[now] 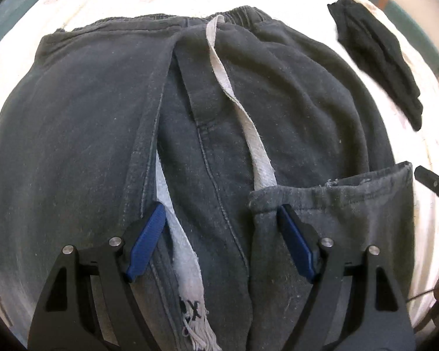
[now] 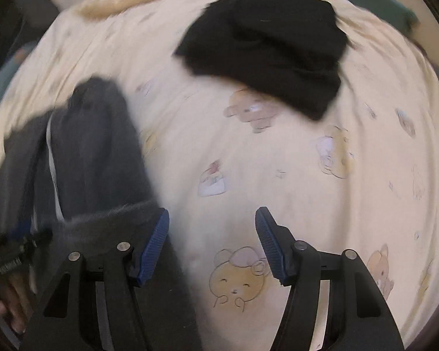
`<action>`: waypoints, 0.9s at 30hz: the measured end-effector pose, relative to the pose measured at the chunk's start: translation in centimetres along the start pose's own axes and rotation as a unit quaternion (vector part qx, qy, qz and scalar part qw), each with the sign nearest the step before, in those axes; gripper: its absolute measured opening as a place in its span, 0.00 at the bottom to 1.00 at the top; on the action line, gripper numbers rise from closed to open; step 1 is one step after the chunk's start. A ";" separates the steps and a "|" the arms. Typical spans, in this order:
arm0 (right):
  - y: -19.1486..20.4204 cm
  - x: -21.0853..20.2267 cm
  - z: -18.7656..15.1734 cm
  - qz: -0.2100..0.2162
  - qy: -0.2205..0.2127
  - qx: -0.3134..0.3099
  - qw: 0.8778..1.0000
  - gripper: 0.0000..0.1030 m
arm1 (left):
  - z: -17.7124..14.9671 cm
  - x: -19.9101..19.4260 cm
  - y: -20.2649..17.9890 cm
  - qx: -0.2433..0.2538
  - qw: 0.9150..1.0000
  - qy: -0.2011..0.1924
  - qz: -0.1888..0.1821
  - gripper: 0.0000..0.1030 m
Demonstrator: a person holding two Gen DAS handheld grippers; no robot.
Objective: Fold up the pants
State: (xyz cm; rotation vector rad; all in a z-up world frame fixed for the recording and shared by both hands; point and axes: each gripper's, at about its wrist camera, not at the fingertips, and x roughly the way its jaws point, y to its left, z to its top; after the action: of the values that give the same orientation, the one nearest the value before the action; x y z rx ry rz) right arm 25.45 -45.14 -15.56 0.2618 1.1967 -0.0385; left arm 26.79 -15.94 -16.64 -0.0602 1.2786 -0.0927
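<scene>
Dark grey pants (image 1: 82, 122) lie spread on the bed, waistband at the far end. A white drawstring (image 1: 248, 122) trails down the middle. One leg cuff (image 1: 336, 193) is folded back over the pants at the lower right. My left gripper (image 1: 219, 206) hangs open just above the pants, and its blue pads (image 1: 147, 239) straddle the centre seam and hold nothing. In the right wrist view the pants (image 2: 87, 146) lie at the left, blurred. My right gripper (image 2: 213, 211) is open over the bare sheet, its left finger over the pants' edge.
A cream bed sheet (image 2: 278, 152) printed with bears covers the bed. A folded black garment (image 2: 266, 46) lies on it beyond the pants, also seen as black cloth (image 1: 377, 55) at the upper right. A person's hand (image 2: 11, 307) shows at the lower left.
</scene>
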 end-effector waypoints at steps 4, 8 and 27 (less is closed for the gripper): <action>-0.4 0.9 -0.1 0.109 0.034 0.012 0.993 0.62 | -0.3 -1.1 0.0 0.013 0.998 -0.018 -0.053 0.73; 1.6 2.7 -0.2 0.114 0.061 -0.033 0.991 0.49 | -0.1 0.0 0.0 0.026 0.996 -0.003 -0.084 0.29; 3.4 -10.0 1.2 0.225 -0.133 -0.087 0.961 0.04 | -0.1 -11.4 2.0 -0.006 0.968 -0.143 -0.204 0.04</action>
State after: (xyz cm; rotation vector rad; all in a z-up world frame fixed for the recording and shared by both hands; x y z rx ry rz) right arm 23.41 -43.22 -5.36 0.3578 0.8456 0.4162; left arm 23.53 -12.81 -5.97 -0.3358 0.9634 -0.4168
